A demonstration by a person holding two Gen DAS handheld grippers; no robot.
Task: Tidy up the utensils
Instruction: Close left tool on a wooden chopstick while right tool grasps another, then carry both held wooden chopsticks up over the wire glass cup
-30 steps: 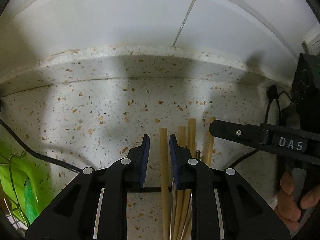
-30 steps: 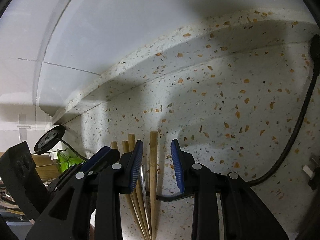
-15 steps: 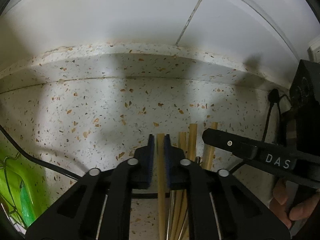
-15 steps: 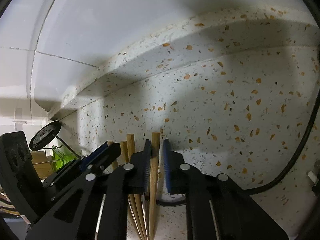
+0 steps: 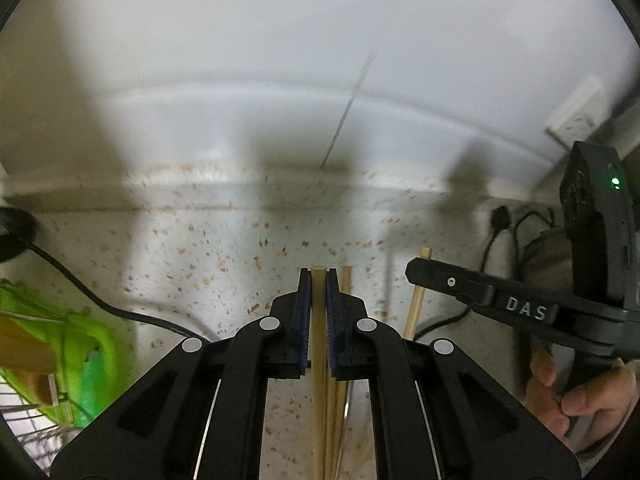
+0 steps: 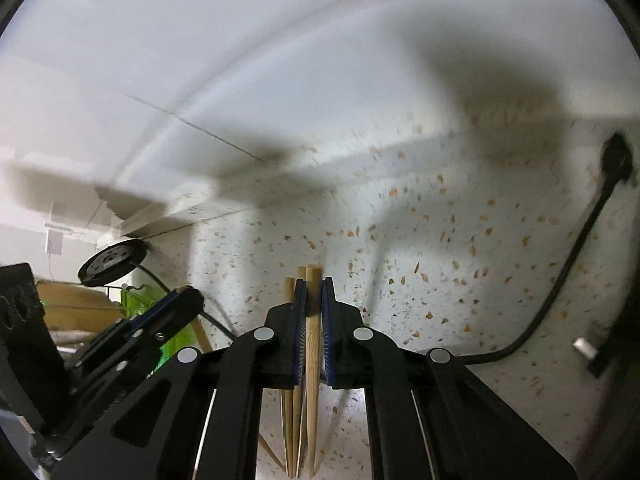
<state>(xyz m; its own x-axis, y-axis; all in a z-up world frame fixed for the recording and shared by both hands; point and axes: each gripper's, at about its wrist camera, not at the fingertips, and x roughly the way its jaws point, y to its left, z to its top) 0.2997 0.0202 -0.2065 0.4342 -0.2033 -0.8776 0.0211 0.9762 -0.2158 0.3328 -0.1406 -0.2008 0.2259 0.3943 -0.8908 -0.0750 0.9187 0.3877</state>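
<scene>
Speckled terrazzo bench (image 5: 208, 248) against a white tiled wall (image 5: 280, 60), raised lip at the far edge. Left hand-held gripper (image 5: 315, 280) is clenched on one wooden chopstick (image 5: 319, 360), stick upright between the blue pads, tip showing just above them. Right hand-held gripper (image 6: 314, 284) likewise clamps a chopstick (image 6: 313, 344); a second stick sits touching it on the left side, can't tell if it is inside the grip. More loose chopsticks (image 5: 416, 304) stand bunched just behind the left gripper, near the right one's finger; what holds them is hidden.

Risks: thin round sticks can pivot or slide out of the pads if tilted; the neighbouring stick may get dragged up and drop; both grippers are close together, so they may knock each other or the bunch.

Room: open bench ahead and to the far side up to the wall lip. Left is crowded by a green wire rack (image 5: 80, 360) and a black cable (image 5: 100, 300). Right has a plug and cable (image 6: 592, 240), so less room.
</scene>
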